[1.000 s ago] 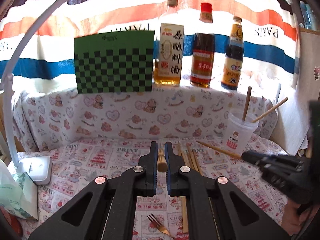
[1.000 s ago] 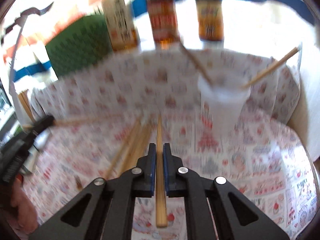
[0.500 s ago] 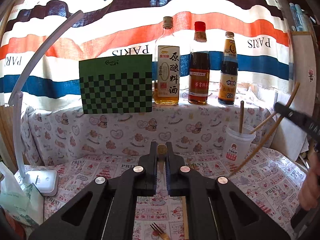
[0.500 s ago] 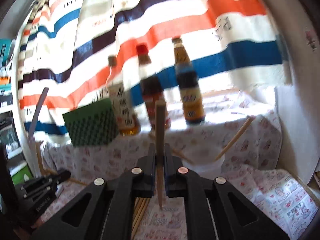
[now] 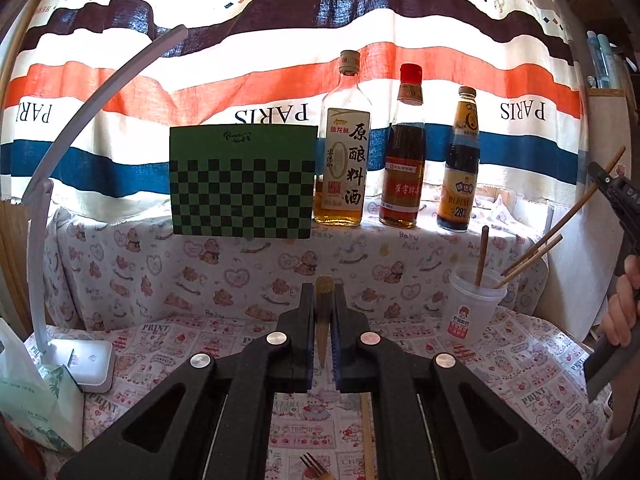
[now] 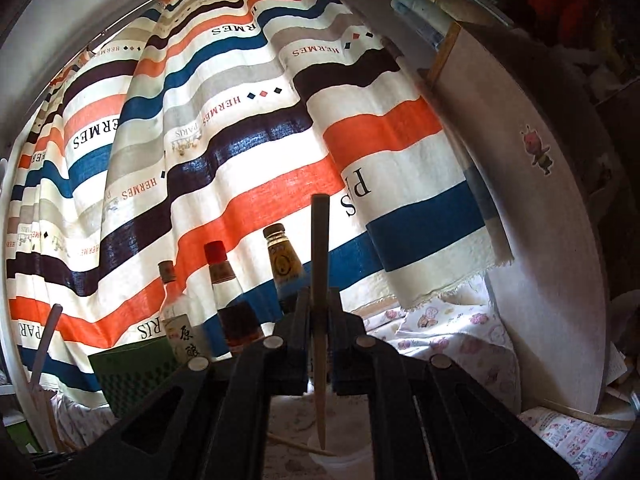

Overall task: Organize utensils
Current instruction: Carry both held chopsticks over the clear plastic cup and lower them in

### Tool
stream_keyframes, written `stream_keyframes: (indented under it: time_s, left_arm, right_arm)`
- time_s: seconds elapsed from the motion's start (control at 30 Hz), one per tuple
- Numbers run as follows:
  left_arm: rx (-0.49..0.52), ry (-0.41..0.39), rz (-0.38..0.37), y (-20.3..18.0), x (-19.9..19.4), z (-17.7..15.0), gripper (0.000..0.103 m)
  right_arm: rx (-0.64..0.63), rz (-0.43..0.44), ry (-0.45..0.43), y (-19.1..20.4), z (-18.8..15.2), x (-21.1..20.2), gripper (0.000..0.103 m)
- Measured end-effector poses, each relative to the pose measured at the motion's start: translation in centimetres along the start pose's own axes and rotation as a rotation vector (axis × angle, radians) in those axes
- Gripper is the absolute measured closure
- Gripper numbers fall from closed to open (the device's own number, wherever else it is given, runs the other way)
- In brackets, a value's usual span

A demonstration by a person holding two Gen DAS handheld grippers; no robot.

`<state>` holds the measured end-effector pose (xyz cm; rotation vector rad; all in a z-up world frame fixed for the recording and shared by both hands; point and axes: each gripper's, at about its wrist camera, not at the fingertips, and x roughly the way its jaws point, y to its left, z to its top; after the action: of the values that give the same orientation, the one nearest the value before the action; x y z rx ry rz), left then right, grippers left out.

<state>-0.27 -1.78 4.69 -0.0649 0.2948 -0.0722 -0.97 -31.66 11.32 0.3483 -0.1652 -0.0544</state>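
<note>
Left wrist view, nearest first: a fork and a loose chopstick lie on the table, which has a printed cloth. Just above them the left hand-held gripper is clamped on a chopstick standing upright between its jaws. Further right sits a plastic cup with two chopsticks already in it. Over it, at the right edge, a hand holds the right hand-held gripper, pinched on another chopstick whose tip angles down toward the cup. At the back: a lamp, a green checkered board, three bottles and a striped curtain.
</note>
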Motion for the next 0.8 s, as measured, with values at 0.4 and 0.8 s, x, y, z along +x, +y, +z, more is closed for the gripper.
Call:
stream_keyframes:
  time_s: [0.4,0.8]
  left_arm:
    - [-0.013,-0.069,-0.032,0.3,-1.5,0.5,0.097]
    - [0.142,-0.106,-0.107,-5.1,-1.4,5.7,0.097]
  right_arm:
    - [-0.105,-0.037,0.265,-0.1,-6.4,4.8,0.097]
    - [0.082,0.048,0.526,-3.1,-6.8,6.6,0.043]
